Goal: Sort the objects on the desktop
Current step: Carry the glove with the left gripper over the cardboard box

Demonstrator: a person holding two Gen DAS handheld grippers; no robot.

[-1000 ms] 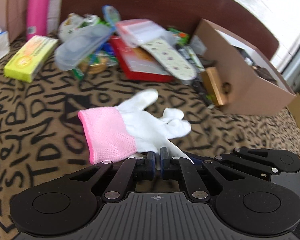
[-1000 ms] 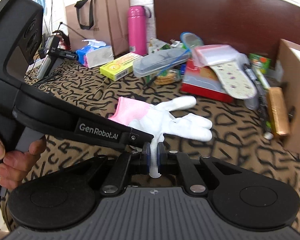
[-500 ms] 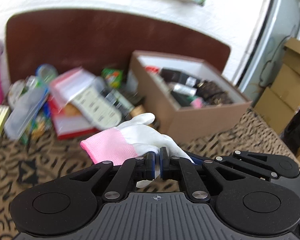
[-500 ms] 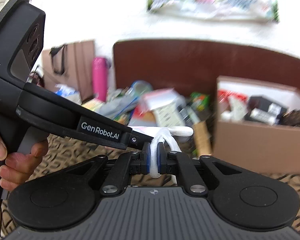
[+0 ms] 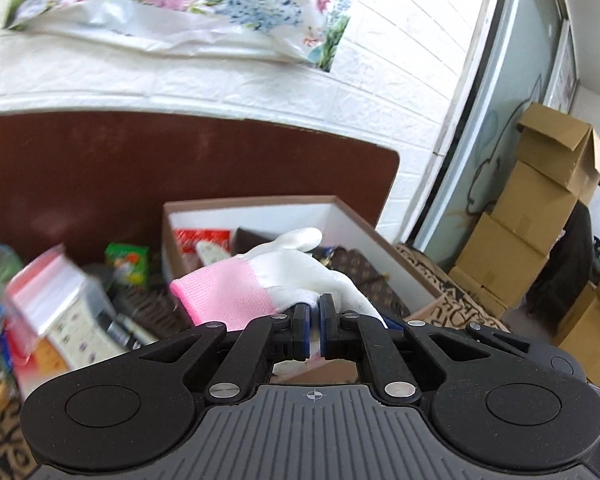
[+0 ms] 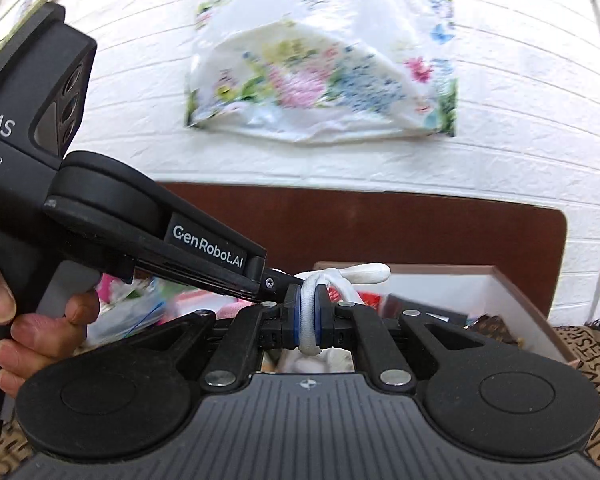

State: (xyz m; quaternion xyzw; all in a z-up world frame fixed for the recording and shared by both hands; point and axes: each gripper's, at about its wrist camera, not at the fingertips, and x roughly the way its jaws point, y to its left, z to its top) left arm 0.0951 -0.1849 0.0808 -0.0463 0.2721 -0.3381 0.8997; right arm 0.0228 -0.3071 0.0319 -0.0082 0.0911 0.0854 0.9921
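Both tongs pinch the same glove [image 5: 296, 276]: my left tongs [image 5: 315, 334] clamp its white palm edge by the pink cuff, my right tongs [image 6: 308, 322] squeeze a rolled white fold. It hangs in the air between them, in front of the open cardboard box [image 5: 384, 248] of sorted things. Limp cloth is the risk, I think: if one side lets go first, it could swing and drape over the box wall, or snag a pad and drop outside.
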